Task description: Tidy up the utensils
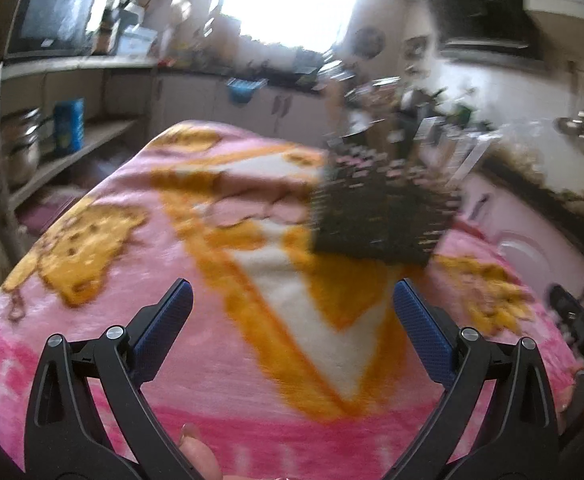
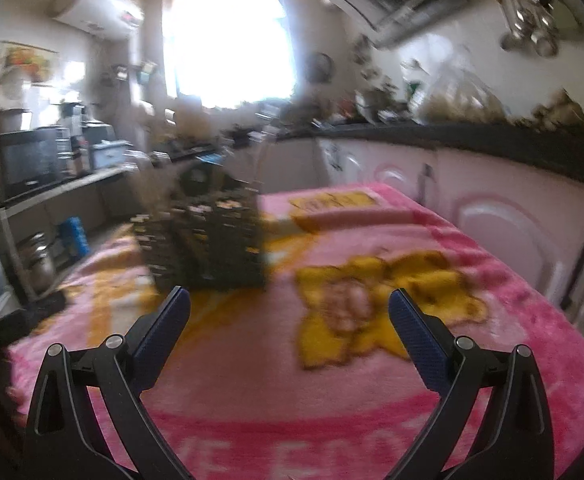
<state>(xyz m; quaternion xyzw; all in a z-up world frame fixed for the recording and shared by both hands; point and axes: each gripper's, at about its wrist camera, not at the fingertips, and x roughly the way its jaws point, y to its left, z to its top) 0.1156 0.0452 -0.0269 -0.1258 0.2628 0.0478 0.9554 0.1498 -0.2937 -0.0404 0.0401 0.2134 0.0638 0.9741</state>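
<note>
— That dark mesh basket [image 1: 383,208] on the pink blanket [image 1: 172,264]: can you make out what's in it?

— No. It's smeared in both views, and whatever stands inside it is just streaks.

— And the worktop [image 2: 491,140] along the right wall?

— Clutter on it, too blurred to name. Same with the shiny things hanging [image 2: 531,28] above it.

— Whose thumb [image 1: 196,456] is that?

— Only the tip shows at the bottom of the left view; the hand is cut off. Both grippers' handles run off the frame too.
</note>
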